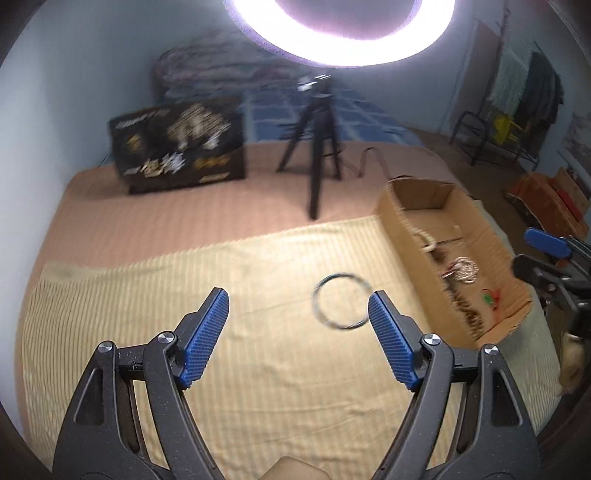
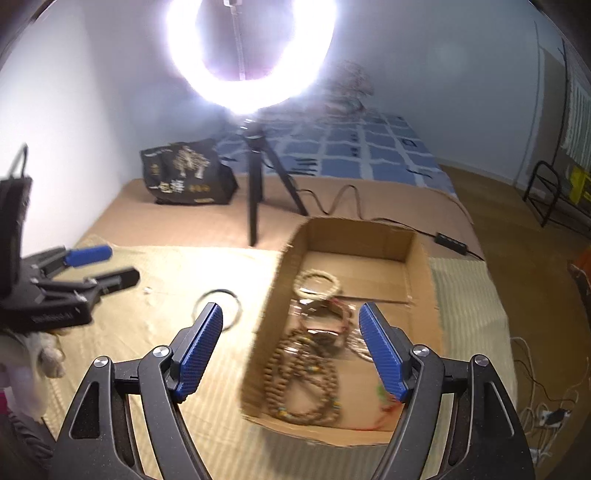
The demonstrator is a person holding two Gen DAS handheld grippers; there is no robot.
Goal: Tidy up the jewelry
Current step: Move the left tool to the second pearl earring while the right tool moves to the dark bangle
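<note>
A thin metal bangle lies flat on the yellow striped cloth, just left of the cardboard box. My left gripper is open and empty above the cloth, its right fingertip next to the bangle. In the right wrist view the bangle lies left of the box, which holds a brown bead necklace, a cream bead bracelet and other pieces. My right gripper is open and empty over the box's near left part. The left gripper shows at the left.
A black tripod with a bright ring light stands on the bed behind the cloth. A dark printed bag sits at the back left. A cable and power adapter lie behind the box. A black chair stands at the right.
</note>
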